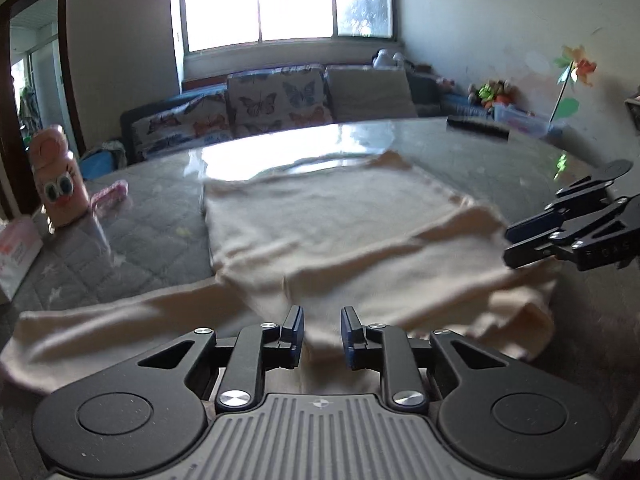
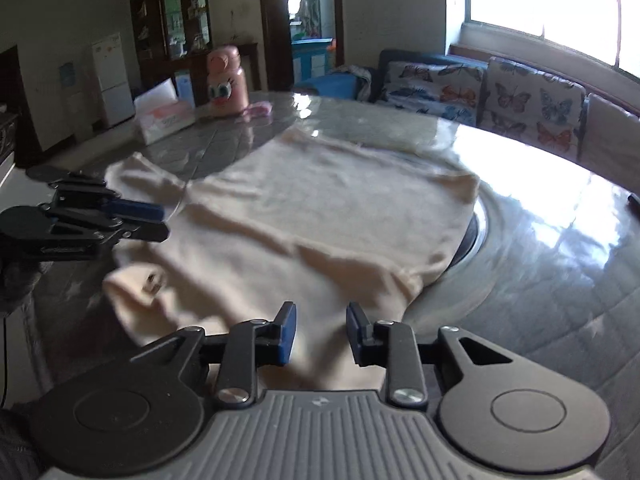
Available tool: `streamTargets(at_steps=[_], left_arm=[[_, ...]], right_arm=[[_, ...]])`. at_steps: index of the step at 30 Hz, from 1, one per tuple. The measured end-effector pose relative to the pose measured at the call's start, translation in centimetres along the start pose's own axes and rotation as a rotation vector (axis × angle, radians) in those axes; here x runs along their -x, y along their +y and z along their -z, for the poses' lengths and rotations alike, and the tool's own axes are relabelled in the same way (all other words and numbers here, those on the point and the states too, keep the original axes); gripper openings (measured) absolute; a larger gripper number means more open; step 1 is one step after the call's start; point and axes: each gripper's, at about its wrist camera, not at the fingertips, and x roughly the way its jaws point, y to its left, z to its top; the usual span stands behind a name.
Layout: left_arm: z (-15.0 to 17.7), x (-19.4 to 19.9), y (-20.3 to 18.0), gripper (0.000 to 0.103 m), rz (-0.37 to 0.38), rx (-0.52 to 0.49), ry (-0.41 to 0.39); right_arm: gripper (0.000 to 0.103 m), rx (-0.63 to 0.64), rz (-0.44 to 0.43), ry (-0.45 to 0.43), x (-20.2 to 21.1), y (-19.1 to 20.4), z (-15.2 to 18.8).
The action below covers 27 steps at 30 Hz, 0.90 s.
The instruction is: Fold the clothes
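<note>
Garment (image 1: 332,220) lies spread on the table (image 1: 500,160), directly ahead of the left gripper (image 1: 321,334), its near edge under the fingers. One sleeve (image 1: 100,320) runs off to that gripper's left. Right gripper (image 1: 516,240) sits over the garment's right side, ahead-right of the left one. Bottle (image 1: 60,184) stands on the table far left, ahead; a box (image 1: 18,252) just left of it. Sofa (image 1: 280,100) lies beyond the table, window (image 1: 280,0) above it.

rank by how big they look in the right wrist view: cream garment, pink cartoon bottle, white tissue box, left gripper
1. cream garment
2. left gripper, though nearness to the camera inflates it
3. white tissue box and pink cartoon bottle, too alike to rank
</note>
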Motion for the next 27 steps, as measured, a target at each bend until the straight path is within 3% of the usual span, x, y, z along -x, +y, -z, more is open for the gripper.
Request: streamTargets(at_steps=[4, 7, 9, 19, 25, 27], left_arm=[[0.5, 0.4, 0.6, 0.027, -0.004, 0.017, -0.008], [0.7, 1.3, 1.7, 0.033, -0.037, 0.047, -0.025], [0.9, 1.8, 3.0, 0.039, -0.076, 0.088, -0.027], [2.9, 4.3, 11.8, 0.039, -0.348, 0.305, -0.008], [4.1, 5.2, 17.2, 0.04, -0.491, 0.447, 0.008], [4.3, 5.1, 18.1, 0.041, -0.508, 0.477, 0.007]], right_arm=[[0.029, 0.048, 0.025, 0.01, -0.1, 1.2, 0.1], [0.029, 0.052, -0.003, -0.011, 0.0, 1.8, -1.3], [0.031, 0.057, -0.018, -0.015, -0.6, 2.3, -2.1], [0.031, 0.071, -0.093, 0.024, -7.4, 6.8, -6.4], [0.031, 0.101, -0.108, 0.021, -7.9, 8.2, -6.8], [0.031, 0.111, -0.114, 0.02, -8.1, 8.7, -6.9]])
